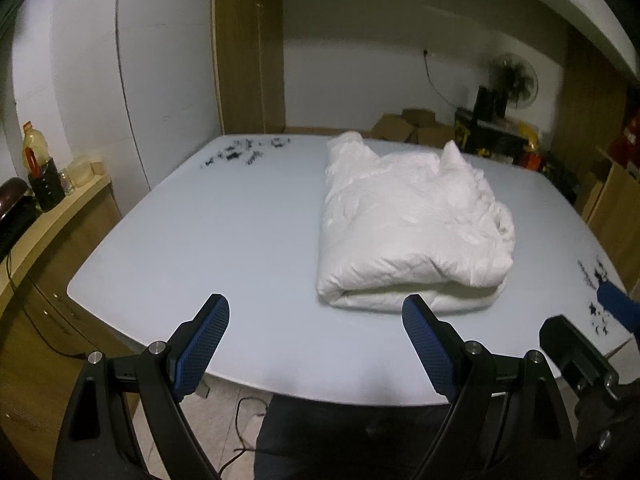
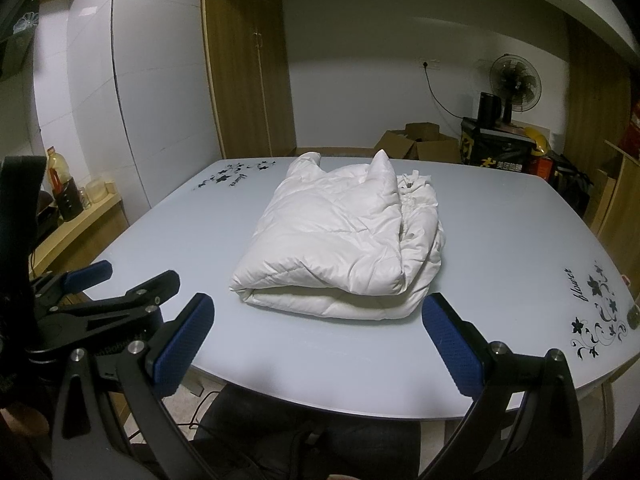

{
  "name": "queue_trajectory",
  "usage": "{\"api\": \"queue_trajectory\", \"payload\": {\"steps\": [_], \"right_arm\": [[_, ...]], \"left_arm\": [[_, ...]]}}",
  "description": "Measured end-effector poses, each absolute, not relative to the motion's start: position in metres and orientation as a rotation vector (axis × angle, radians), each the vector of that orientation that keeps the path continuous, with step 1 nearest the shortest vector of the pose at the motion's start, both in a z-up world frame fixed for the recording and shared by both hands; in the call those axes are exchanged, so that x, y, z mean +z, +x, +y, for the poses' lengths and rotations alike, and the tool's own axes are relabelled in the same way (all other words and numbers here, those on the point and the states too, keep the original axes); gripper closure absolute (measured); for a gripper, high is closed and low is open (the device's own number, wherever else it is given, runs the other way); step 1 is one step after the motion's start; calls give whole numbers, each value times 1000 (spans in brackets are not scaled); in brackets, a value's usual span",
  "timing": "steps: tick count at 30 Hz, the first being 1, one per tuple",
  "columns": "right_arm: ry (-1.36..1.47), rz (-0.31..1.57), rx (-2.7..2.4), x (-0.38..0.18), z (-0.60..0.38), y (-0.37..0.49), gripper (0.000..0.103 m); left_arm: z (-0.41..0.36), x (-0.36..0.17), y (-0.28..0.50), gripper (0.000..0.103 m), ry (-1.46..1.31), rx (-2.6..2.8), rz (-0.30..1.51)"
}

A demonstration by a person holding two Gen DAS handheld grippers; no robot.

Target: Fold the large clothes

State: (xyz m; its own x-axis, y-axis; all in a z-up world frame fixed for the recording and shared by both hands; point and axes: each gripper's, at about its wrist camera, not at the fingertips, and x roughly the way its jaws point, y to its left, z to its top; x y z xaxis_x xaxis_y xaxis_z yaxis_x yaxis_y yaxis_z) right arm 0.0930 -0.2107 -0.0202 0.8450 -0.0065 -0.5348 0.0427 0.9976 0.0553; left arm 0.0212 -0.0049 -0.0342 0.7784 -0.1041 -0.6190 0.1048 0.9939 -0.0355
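A white puffy garment (image 1: 412, 224) lies folded into a thick bundle on the pale blue table (image 1: 224, 248); in the right wrist view the garment (image 2: 340, 240) sits mid-table. My left gripper (image 1: 316, 312) is open and empty, held above the table's near edge, to the front left of the bundle. My right gripper (image 2: 318, 312) is open and empty, just in front of the bundle's near fold. The left gripper also shows at the left of the right wrist view (image 2: 120, 284).
Black flower decals mark the table's far left corner (image 2: 236, 174) and near right corner (image 2: 596, 312). A wooden side counter (image 1: 48, 216) with bottles stands left. Cardboard boxes (image 2: 420, 142), a black case and a fan (image 2: 514, 80) stand behind the table.
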Motion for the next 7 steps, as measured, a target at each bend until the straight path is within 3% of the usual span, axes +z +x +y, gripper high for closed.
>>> {"api": "queue_trajectory", "payload": {"steps": [7], "right_arm": [[65, 564, -25, -20, -212, 92, 0]], "left_arm": [[6, -36, 30, 14, -55, -98, 700]]}}
